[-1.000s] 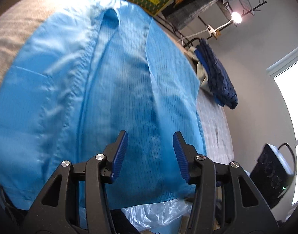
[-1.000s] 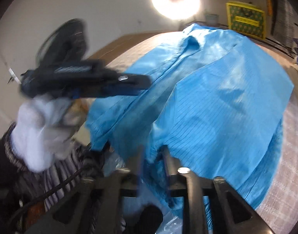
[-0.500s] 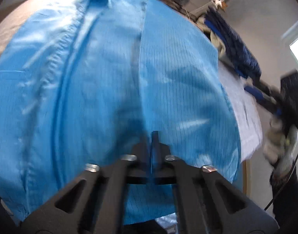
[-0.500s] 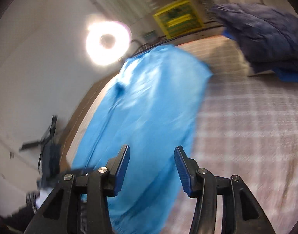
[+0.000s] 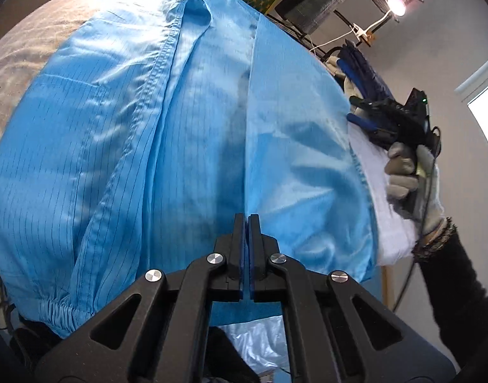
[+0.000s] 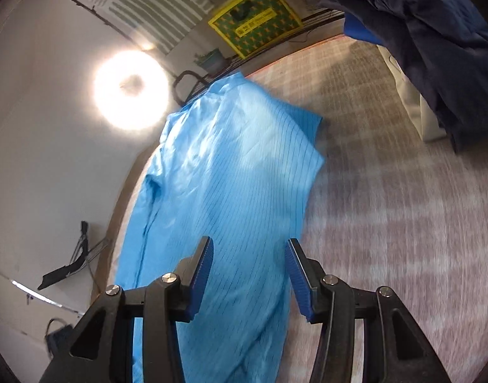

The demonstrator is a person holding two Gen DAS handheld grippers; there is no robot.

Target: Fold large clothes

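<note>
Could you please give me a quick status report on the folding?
Left gripper shut on blue garment. Right gripper open above it. Garment partly folded on bed. Nothing obstructing.

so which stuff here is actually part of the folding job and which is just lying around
Part of the job:
- light blue garment, spread on the bed
- left gripper, jaws together at its hem
- right gripper, open above it

Just lying about:
- dark navy clothes, heaped
- yellow-green crate
- clear plastic bag
- lamp
</note>
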